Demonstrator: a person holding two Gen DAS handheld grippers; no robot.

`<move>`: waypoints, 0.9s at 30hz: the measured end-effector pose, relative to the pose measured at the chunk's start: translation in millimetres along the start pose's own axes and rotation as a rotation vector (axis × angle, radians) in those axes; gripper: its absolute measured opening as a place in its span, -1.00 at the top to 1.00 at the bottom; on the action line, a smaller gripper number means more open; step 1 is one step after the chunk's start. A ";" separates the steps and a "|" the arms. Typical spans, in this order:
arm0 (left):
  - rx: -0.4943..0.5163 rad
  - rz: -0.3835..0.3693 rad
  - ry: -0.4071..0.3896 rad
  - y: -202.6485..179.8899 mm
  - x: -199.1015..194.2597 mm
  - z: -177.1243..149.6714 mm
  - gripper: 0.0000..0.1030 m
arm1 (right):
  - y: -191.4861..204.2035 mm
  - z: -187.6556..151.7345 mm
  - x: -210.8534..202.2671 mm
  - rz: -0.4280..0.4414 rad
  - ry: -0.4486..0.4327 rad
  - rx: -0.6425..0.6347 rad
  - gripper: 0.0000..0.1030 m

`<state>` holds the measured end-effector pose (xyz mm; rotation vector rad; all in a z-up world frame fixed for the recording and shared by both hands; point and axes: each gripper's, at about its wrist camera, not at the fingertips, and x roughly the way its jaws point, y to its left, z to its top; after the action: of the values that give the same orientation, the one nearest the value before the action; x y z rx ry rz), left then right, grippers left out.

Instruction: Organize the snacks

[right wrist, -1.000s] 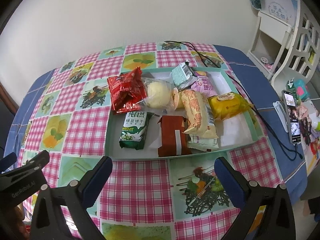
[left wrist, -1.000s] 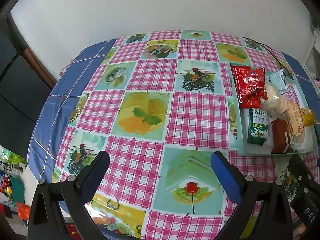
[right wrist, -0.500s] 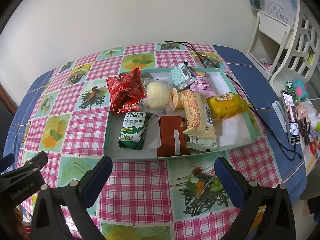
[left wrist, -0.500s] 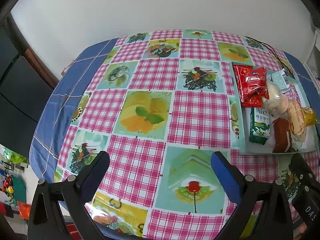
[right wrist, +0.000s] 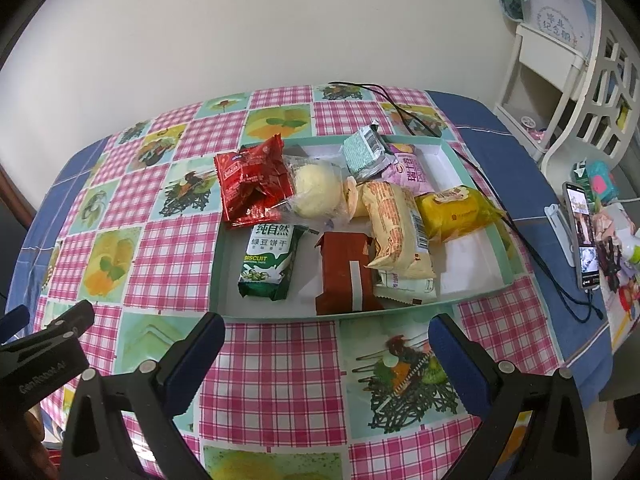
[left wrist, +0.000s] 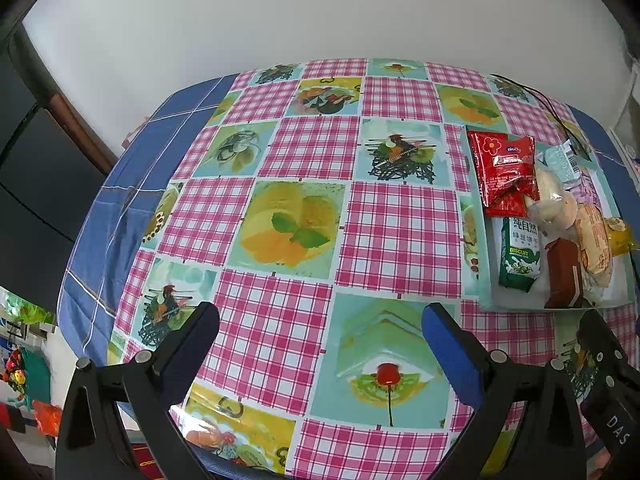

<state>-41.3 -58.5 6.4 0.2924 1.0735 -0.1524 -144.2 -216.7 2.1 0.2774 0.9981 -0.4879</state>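
Right wrist view shows the right tool (right wrist: 326, 346) at the bottom of the frame, its two blue-padded fingers spread wide with nothing between them, above the checked cloth of the worktop (right wrist: 264, 364). Just above it, in the middle of the frame, lies a shallow green tray (right wrist: 472, 292) with the snacks inside. A red packet (right wrist: 252, 182) leans over the tray's upper left rim. Just right of it is a round pale bun in clear wrap (right wrist: 316, 190). Below these lies a green biscuit pack (right wrist: 268, 262), and to its right a brown packet (right wrist: 348, 274). A long beige cracker pack (right wrist: 398, 230) lies partly over a white pack and touches the brown packet. A yellow packet (right wrist: 454, 212) is at the right side of the tray, a teal wrapper (right wrist: 366, 148) and a pink packet (right wrist: 410, 172) at its upper part. A black cable (right wrist: 400, 110) runs along the upper right of the worktop. At the right edge of the frame a phone (right wrist: 582, 236) stands.

Left wrist view has the left tool (left wrist: 320, 332) at the bottom, its fingers also spread wide and holding nothing, over bare cloth. The same tray (left wrist: 486, 268) with snacks sits at the right edge of this frame, well apart from the left tool.
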 end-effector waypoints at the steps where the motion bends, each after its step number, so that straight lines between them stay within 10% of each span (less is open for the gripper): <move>1: 0.001 0.001 0.001 0.0 0.0 0.0 -0.96 | 0.1 0.0 0.3 0.000 0.001 0.000 -1.00; 27: 0.001 0.006 0.007 0.2 1.7 0.9 -0.96 | 2.2 -0.3 1.6 0.004 0.005 -0.012 -1.00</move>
<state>-39.7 -58.6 5.3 0.2972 1.0789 -0.1468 -142.5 -215.1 0.5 0.2697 1.0047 -0.4772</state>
